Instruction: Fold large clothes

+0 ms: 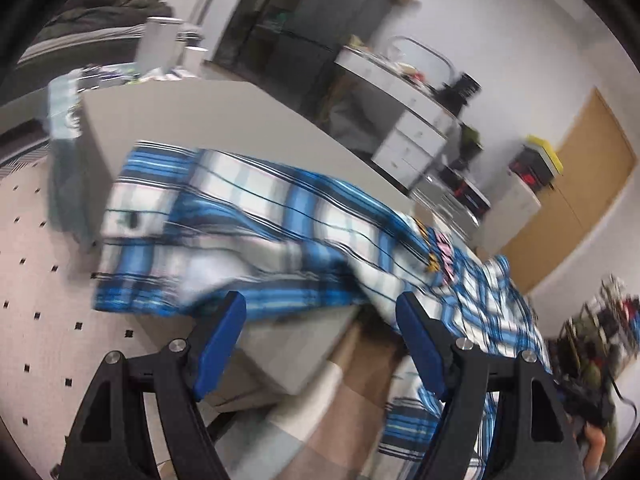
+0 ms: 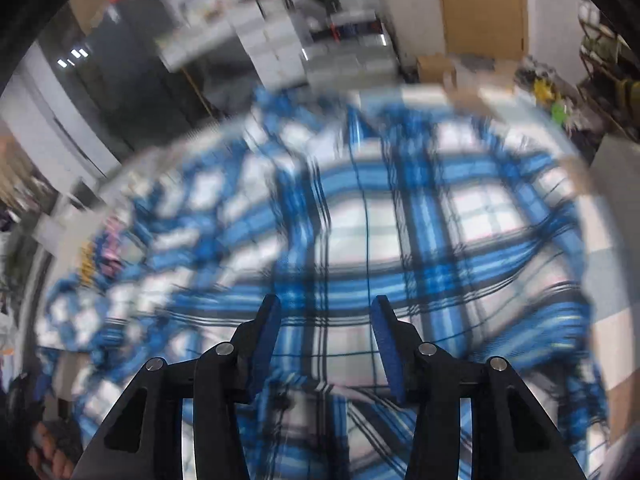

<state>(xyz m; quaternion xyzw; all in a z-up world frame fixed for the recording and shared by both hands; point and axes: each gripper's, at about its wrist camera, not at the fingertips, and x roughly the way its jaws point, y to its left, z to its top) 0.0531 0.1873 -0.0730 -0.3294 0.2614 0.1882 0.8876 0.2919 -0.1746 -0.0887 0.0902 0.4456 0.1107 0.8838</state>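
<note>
item: plaid garment (image 1: 256, 216), blue and white check with thin dark lines, large. it is lying spread across the grey desk (image 1: 224, 116), one end hanging over the near desk edge toward the floor, the other end trailing off the desk's right side and draping down. a small patch of yellow and pink print is showing on the cloth near the right end; its wording is too blurred to read. in the right wrist view the same plaid garment (image 2: 360, 220) is filling most of the frame, wrinkled, its left part bunching into folds; the picture is heavily blurred.

left tongs (image 1: 320, 312): pointing toward the near desk edge from in front of it, hanging above the floor, just short of the overhanging cloth. its blue pads (image 1: 220, 340) are standing wide apart, gripping nothing, touching nothing.

right tongs (image 2: 324, 312): pointing down onto the middle of the cloth. its blue pads (image 2: 268, 340) are standing apart at a moderate gap, with nothing between them; whether the tips are touching the fabric cannot be told through the blur.
</note>
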